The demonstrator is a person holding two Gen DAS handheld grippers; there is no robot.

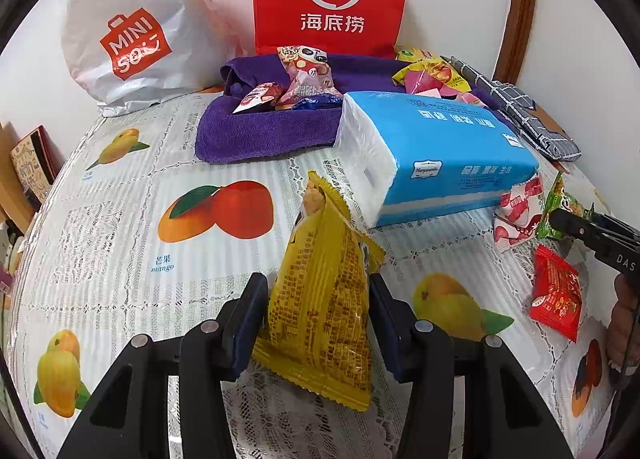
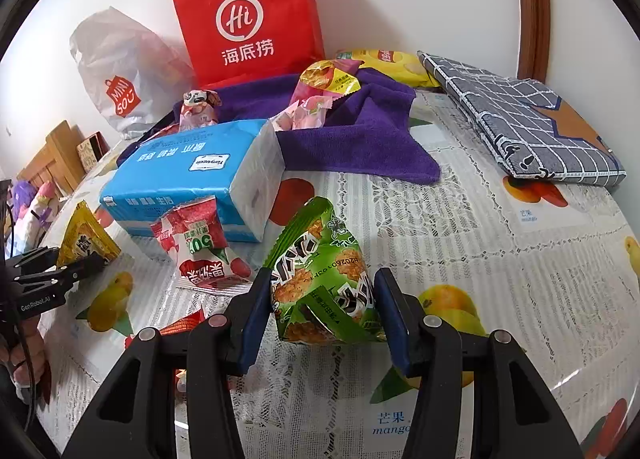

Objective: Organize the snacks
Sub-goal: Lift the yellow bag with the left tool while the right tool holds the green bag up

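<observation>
The left claw [image 1: 318, 323] is clenched on a yellow packet [image 1: 320, 295], pads pressing its two sides, the packet standing tilted with its lower seam near or on the desk [image 1: 120, 219]. The right claw [image 2: 320, 311] likewise grasps a green packet [image 2: 322, 279] across its middle. Both look light, air-puffed and crinkly, so the film will give under the pads and may slip; the brittle snack inside could crack if squeezed hard. Taking them across the puffed belly, as here, seems safer than by the thin crimped seams. More packets lie on the purple towel [image 1: 256, 135] beyond the blue tissue pack [image 1: 440, 147], probably where these belong.
</observation>
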